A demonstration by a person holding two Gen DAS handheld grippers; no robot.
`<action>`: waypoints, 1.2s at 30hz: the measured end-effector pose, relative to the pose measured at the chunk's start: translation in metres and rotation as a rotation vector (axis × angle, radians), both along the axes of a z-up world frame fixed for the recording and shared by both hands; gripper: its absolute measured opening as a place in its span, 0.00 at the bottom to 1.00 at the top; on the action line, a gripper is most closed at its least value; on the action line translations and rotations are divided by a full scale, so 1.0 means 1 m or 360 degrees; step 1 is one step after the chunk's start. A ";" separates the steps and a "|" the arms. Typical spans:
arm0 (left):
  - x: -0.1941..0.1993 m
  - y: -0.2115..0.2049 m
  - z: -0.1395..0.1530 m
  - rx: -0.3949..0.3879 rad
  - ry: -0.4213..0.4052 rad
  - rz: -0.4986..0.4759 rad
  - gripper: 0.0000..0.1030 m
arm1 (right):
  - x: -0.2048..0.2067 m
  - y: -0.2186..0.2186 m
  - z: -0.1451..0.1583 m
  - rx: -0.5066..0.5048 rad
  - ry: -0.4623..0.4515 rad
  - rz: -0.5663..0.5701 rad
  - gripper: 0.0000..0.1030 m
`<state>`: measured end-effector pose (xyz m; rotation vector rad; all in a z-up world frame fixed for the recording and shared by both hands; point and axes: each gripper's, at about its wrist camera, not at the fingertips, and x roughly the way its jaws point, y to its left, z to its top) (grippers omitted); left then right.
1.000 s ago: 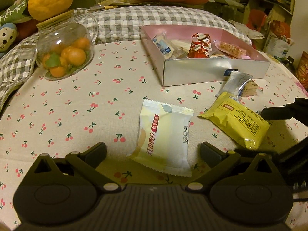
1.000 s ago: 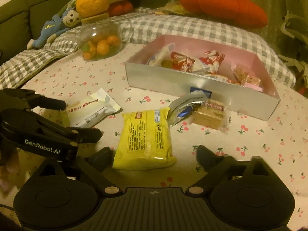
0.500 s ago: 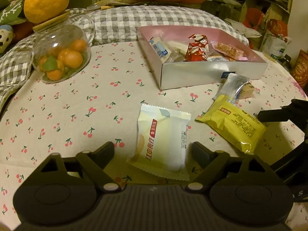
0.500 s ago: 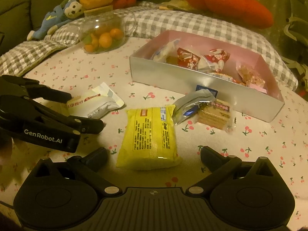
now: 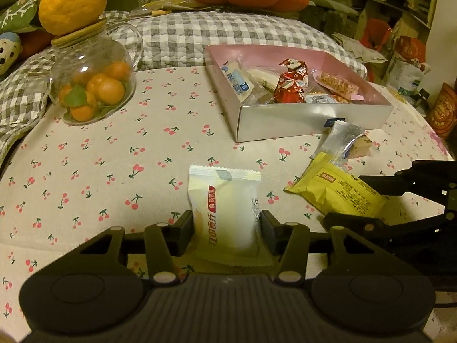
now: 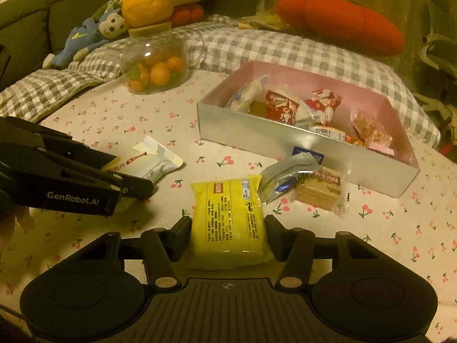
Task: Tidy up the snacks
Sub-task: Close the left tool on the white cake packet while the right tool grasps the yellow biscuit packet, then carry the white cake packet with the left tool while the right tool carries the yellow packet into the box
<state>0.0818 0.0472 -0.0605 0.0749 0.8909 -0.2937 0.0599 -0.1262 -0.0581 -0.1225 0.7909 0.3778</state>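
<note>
We are tidying onto a cherry-print cloth (image 5: 85,171), soft and matte. The shallow pink-lined box (image 6: 314,145) is already holding several crinkly wrapped snacks; four packets are still lying outside it. Our right gripper (image 6: 228,235) is closing on the puffy yellow packet (image 6: 228,217), our left gripper (image 5: 225,227) on the glossy white packet (image 5: 225,211); pads are touching both.

A cherry-print cloth (image 5: 120,154) covers the table. On it lie a white packet (image 5: 225,214), a yellow packet (image 6: 228,217), a silver wrapper (image 6: 288,175), a biscuit pack (image 6: 320,190), the snack box (image 6: 285,143) and, toward the far-left edge, a glass jar (image 5: 91,85).
</note>
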 end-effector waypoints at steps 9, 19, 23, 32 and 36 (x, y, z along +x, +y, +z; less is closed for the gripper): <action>0.002 0.001 0.009 -0.0060 0.0041 -0.0002 0.41 | 0.004 -0.008 0.010 0.0167 0.0094 -0.0024 0.49; 0.007 0.007 0.015 -0.0160 0.0137 0.0018 0.20 | 0.006 -0.017 0.027 0.0322 0.0197 -0.0082 0.49; 0.006 0.005 0.012 -0.0132 0.0151 0.0011 0.32 | 0.005 -0.019 0.031 0.0310 0.0211 -0.0102 0.49; 0.007 -0.011 0.003 -0.0078 0.0195 -0.0095 0.60 | 0.006 -0.029 0.033 0.0318 0.0229 -0.0159 0.49; 0.005 -0.020 0.001 0.0042 0.0152 -0.0097 0.45 | 0.006 -0.030 0.032 0.0310 0.0239 -0.0171 0.49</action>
